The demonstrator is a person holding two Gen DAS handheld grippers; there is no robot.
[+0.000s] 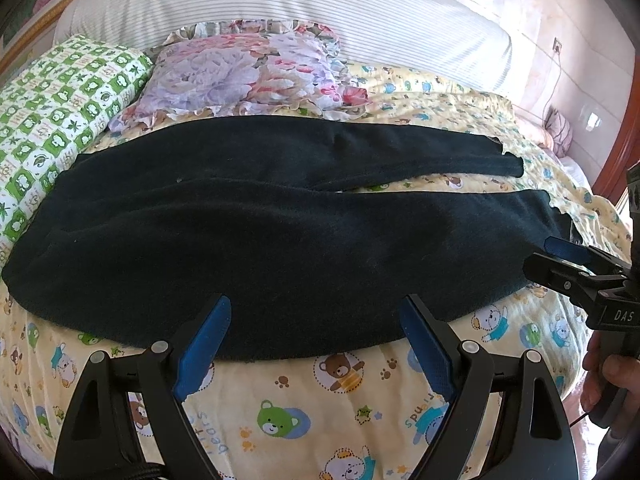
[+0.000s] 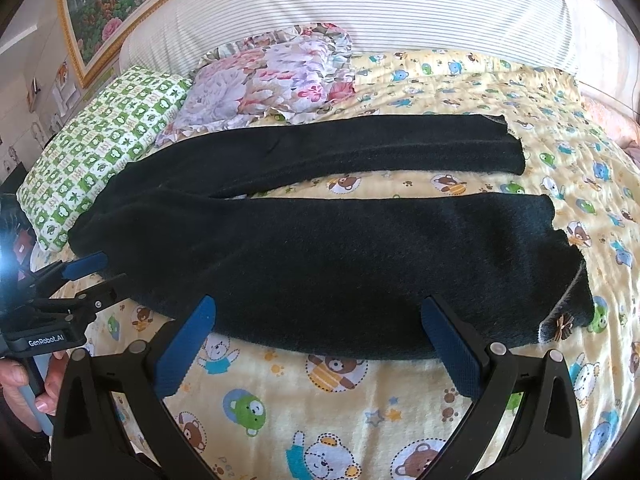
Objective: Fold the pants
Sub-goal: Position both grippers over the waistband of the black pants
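Note:
Black pants (image 1: 256, 236) lie flat across the bed, waist to the left, two legs spread to the right with a gap between them; they also show in the right wrist view (image 2: 340, 260). My left gripper (image 1: 316, 308) is open, its blue pads just above the near edge of the near leg. My right gripper (image 2: 318, 312) is open over the near leg's near edge, near the cuff with a small bow (image 2: 562, 326). In the left wrist view the right gripper (image 1: 560, 258) sits at the cuff; in the right wrist view the left gripper (image 2: 94, 270) sits near the waist.
The bed has a yellow bear-print sheet (image 1: 340, 408). A green checked pillow (image 1: 60, 120) and a floral pillow (image 1: 248, 72) lie behind the pants, against a striped headboard (image 1: 320, 8). A framed picture (image 2: 112, 12) hangs on the wall.

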